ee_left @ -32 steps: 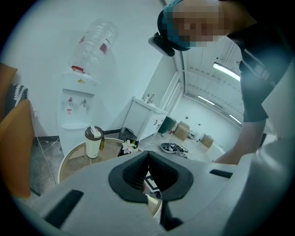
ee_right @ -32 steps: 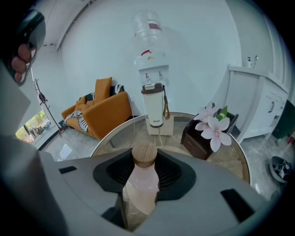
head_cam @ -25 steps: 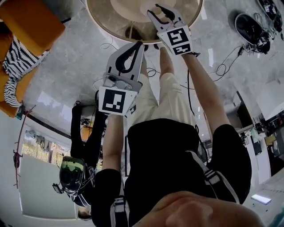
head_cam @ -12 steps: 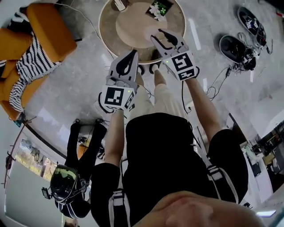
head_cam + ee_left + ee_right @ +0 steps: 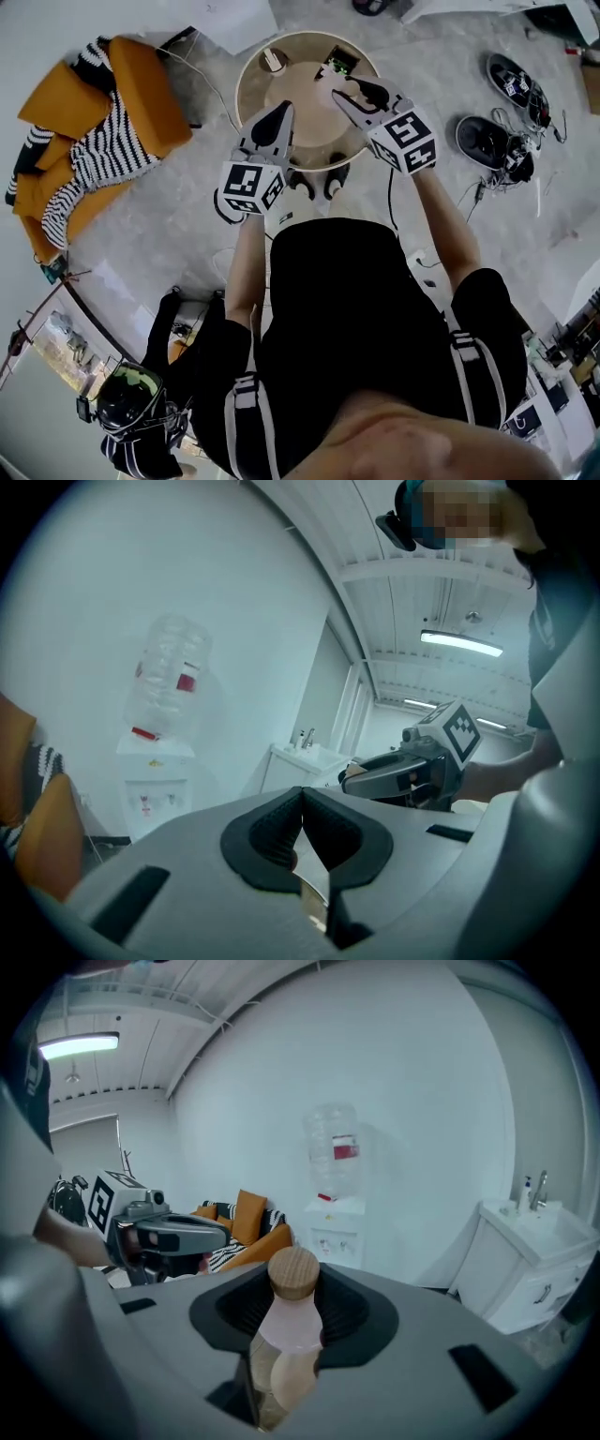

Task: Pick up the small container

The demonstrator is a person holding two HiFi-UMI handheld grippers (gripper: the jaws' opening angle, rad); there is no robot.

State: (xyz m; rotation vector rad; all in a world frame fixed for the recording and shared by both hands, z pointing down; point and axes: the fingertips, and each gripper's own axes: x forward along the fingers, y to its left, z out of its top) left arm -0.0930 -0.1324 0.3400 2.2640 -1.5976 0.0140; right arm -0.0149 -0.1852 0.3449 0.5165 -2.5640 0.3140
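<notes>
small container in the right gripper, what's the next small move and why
Probably hold the right gripper steady at this height, jaws clamped. The right gripper view shows the small container upright between its pads, gripped at the neck under the wooden stopper. The head view shows it well above the round table, so the pick-up looks done.

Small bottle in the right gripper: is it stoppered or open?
Stoppered: in the right gripper view a wooden cork sits in the neck of the small bottle, held between the pads of the right gripper.
</notes>
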